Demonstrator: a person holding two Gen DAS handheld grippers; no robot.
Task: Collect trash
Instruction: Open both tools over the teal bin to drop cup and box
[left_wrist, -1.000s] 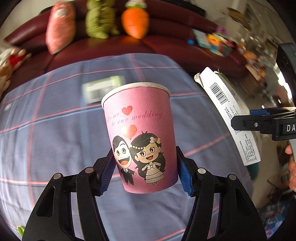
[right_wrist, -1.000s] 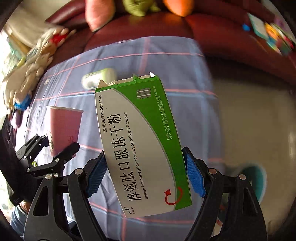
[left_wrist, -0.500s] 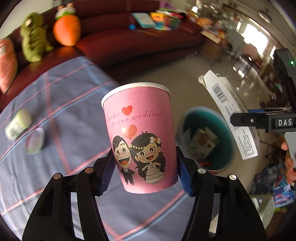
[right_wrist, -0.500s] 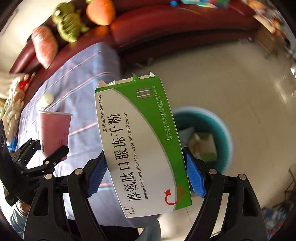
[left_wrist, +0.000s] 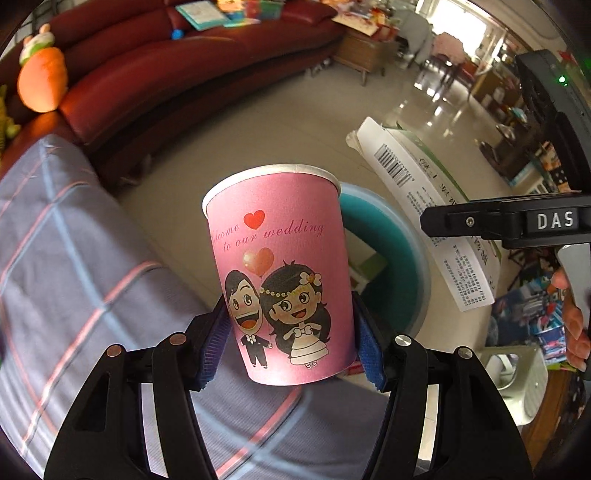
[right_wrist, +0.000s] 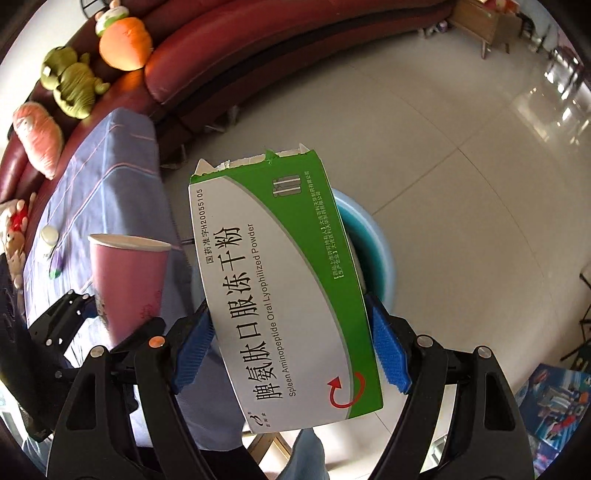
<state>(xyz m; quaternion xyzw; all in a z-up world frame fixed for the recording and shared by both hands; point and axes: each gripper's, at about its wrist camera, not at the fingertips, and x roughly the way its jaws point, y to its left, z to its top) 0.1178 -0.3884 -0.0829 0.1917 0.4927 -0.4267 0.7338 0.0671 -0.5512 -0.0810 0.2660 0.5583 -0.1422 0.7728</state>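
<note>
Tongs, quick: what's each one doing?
Left tongs: closed on the pink paper cup.
Right tongs: closed on the green medicine box.

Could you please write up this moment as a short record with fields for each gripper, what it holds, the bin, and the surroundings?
left gripper: shut on pink paper cup, upright, rim up
right gripper: shut on green and white medicine box, torn end up
bin: teal bin on the floor, partly hidden behind both items
table: checked cloth, a small white bottle lying on it
background: red sofa with plush toys
task state: both items not yet released
</note>
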